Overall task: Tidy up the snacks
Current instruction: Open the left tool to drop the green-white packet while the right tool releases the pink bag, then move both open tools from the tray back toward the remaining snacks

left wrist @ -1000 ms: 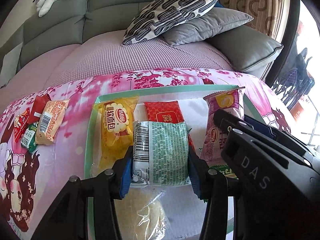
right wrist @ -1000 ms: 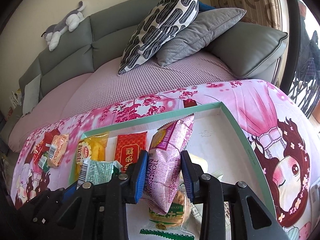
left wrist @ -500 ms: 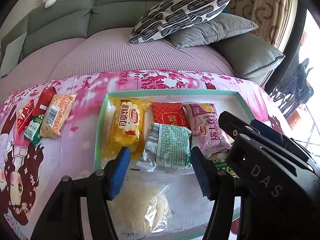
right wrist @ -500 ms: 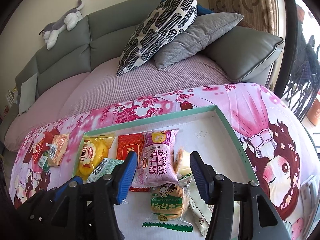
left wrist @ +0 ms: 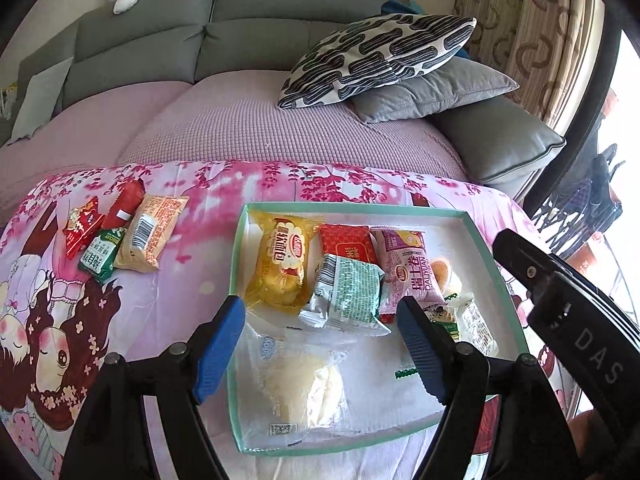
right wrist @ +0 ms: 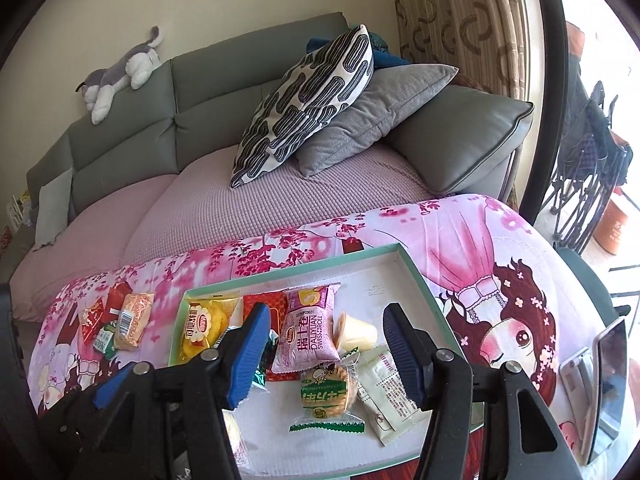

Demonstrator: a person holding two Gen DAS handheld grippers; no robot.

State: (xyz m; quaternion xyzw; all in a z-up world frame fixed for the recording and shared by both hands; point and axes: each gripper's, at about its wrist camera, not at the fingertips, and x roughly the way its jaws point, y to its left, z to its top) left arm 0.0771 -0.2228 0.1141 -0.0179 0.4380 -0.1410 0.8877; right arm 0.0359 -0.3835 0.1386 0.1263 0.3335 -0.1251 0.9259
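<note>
Both my claws had just been opening, nothing between the jaws: left gripper above the green-white packet, right gripper above the pink Swiss roll, both dropped flat in the tray so rows stay tidy.

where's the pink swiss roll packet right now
The pink Swiss roll packet lies flat in the shallow green-rimmed box, between the red square packet and the pale jelly cup, in both wrist views.
</note>
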